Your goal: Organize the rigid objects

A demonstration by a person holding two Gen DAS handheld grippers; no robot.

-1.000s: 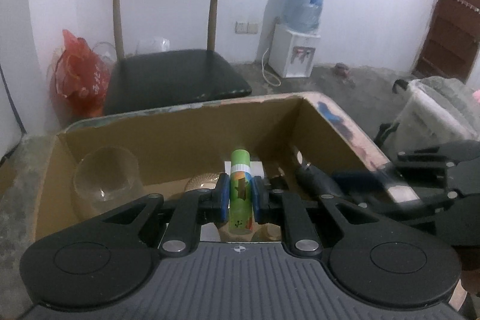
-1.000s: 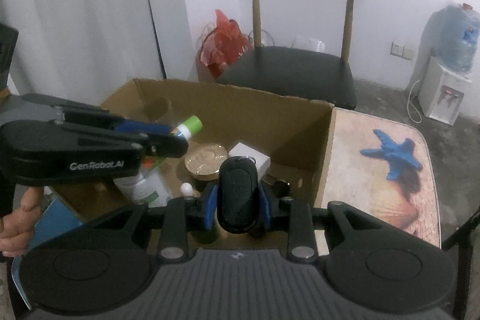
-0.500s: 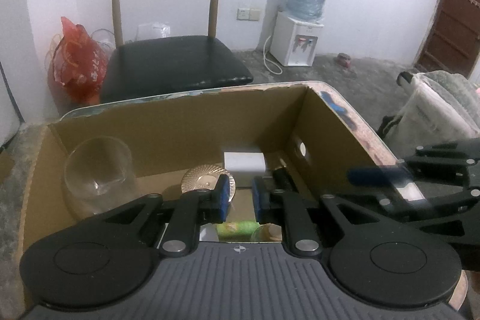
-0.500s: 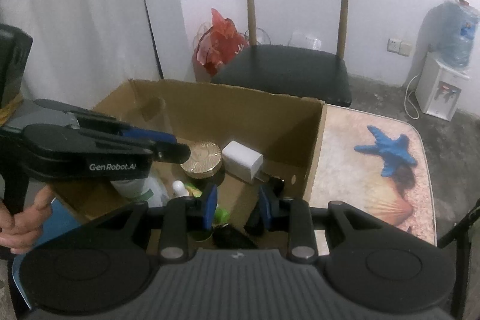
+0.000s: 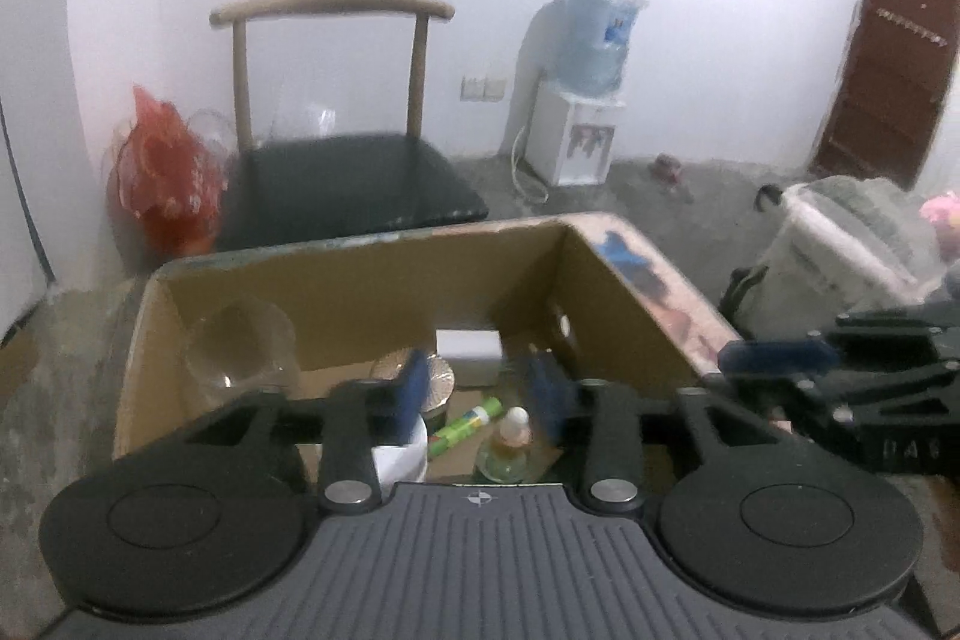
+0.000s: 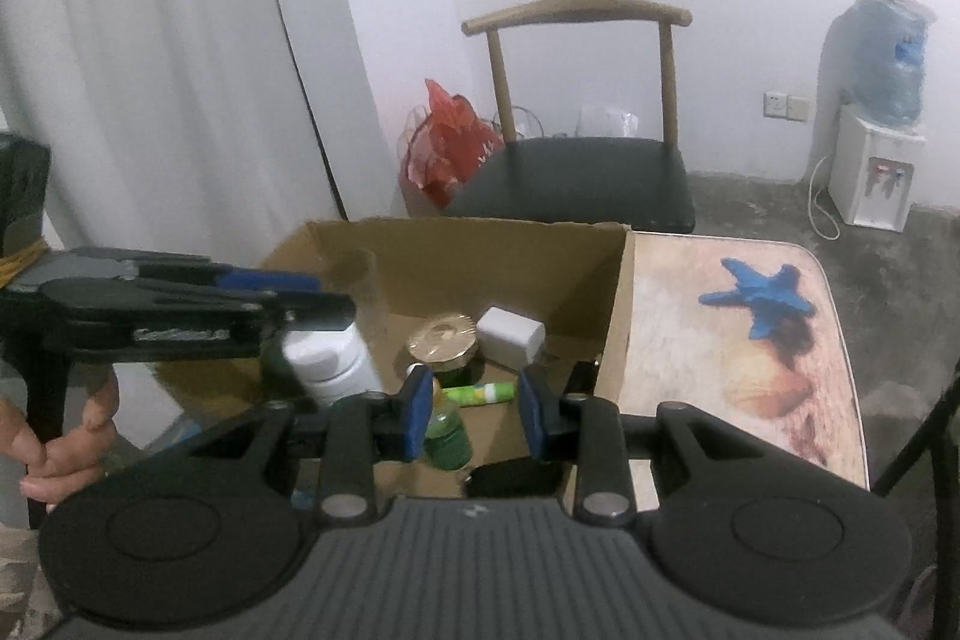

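An open cardboard box [image 5: 360,274] [image 6: 480,244] holds a green glue stick [image 5: 468,424] [image 6: 483,392] lying flat, a small green bottle [image 5: 510,451] [image 6: 447,430], a white bottle [image 6: 330,361], a gold-lidded jar [image 6: 443,340], a white charger block [image 5: 468,349] [image 6: 510,334], a clear glass bowl [image 5: 240,352] and a black key fob [image 6: 516,478]. My left gripper [image 5: 477,394] is open and empty above the box. My right gripper [image 6: 474,415] is open and empty above the box's near side.
A wooden chair with a black seat [image 5: 348,184] [image 6: 576,178] stands behind the box. A red bag [image 5: 165,181] and a water dispenser [image 5: 579,142] are by the wall. The table mat with a blue starfish [image 6: 759,289] lies right of the box.
My left gripper let go of the green glue stick and my right let go of the black key fob; both now lie in the box. Both grippers opened and rose.
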